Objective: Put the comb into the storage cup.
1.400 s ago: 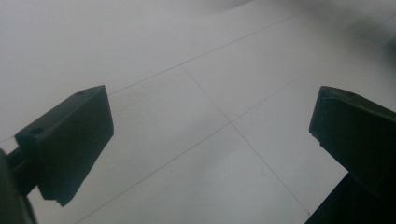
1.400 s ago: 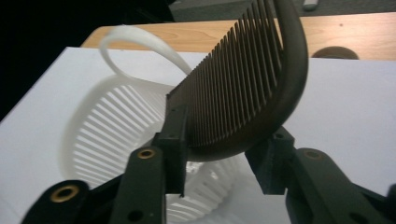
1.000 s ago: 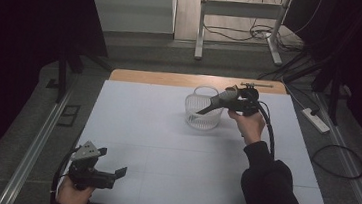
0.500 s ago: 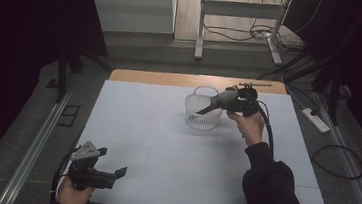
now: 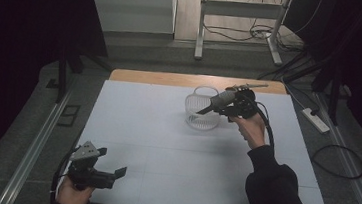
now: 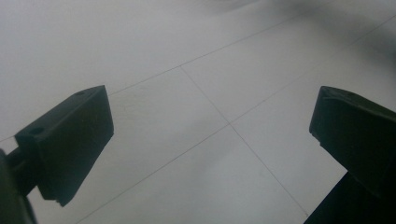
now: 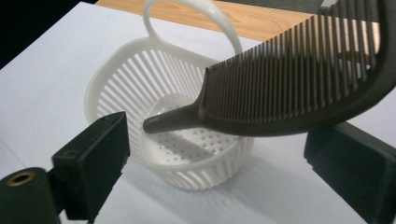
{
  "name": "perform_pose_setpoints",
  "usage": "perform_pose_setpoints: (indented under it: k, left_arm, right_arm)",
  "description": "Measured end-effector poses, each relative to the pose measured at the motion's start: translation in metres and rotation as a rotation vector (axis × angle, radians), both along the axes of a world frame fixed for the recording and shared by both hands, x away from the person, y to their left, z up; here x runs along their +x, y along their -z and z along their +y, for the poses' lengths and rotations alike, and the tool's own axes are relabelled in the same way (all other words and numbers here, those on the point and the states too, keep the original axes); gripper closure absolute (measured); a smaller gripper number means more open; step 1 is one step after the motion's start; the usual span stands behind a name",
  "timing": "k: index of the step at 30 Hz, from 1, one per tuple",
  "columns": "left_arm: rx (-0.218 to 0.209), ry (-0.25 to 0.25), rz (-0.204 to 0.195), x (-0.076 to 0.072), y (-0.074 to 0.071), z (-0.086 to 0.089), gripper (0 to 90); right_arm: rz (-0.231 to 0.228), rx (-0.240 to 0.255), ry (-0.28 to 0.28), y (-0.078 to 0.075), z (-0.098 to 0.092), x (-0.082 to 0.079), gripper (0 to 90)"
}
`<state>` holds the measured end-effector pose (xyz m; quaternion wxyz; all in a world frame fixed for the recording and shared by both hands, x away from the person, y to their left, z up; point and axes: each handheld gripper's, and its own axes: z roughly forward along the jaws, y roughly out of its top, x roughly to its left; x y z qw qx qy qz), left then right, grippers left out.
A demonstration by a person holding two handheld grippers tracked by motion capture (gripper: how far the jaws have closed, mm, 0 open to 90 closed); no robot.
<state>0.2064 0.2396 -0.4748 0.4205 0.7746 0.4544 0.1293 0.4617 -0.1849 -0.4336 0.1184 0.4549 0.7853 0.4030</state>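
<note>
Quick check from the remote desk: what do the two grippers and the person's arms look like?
Both grippers are black. The left gripper carries a grey three-cornered plate on top; the right gripper trails a black cable. Their fingers are blocky black pads. The right arm wears a dark sleeve.

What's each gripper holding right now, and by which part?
Left gripper: nothing, open. Right gripper: jaws have just been opening; comb between them at its toothed end, unclamped, tail over the basket.

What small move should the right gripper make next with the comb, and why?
Probably keep the right gripper in place until the comb drops. Its jaws have just been opening, the comb seems loose between them, and its handle tip points into the white basket.
</note>
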Motion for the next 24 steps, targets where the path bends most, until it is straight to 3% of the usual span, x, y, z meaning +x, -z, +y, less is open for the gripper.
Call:
perform_pose_setpoints:
  k: [13,24]
  left_arm:
    - [-0.005,0.002,-0.002,0.0,0.0,0.001,0.3]
    - [-0.003,-0.004,-0.01,-0.001,-0.001,0.001,0.1]
  right_arm:
    - [-0.01,-0.033,-0.052,0.002,0.001,-0.01,1.4]
    - [-0.007,-0.032,-0.072,0.004,0.0,-0.017,1.2]
